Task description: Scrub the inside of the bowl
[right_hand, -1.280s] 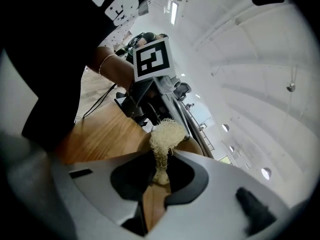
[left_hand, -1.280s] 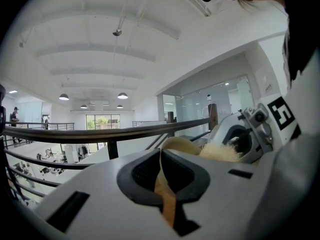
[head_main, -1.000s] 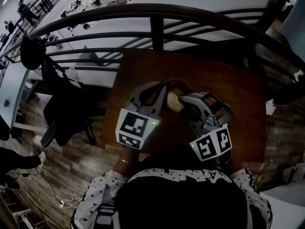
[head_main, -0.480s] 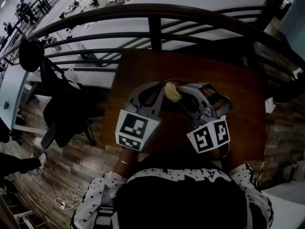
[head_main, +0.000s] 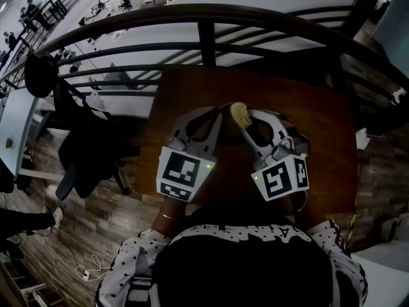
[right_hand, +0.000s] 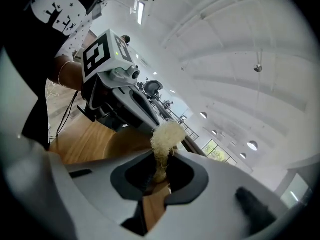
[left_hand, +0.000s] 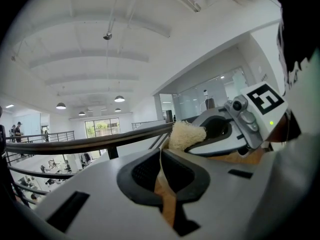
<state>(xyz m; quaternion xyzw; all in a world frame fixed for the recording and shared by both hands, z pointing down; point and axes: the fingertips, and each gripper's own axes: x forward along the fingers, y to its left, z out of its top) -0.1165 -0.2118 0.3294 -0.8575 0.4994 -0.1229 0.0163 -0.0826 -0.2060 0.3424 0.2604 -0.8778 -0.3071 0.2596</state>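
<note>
Bowl [right_hand: 122,140] rim seemingly in left gripper [left_hand: 162,160]; scrubber [right_hand: 164,136] in right gripper [right_hand: 159,172].

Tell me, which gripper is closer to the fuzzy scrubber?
Right. The right gripper pinches the scrubber between its jaws. The left gripper sits close beside it, clamped on the rim of the bowl.

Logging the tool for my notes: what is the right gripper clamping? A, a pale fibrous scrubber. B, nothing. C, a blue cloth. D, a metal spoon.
A: in the right gripper view, the right gripper is shut on a pale fibrous scrubber whose tuft sticks out past the jaws.
</note>
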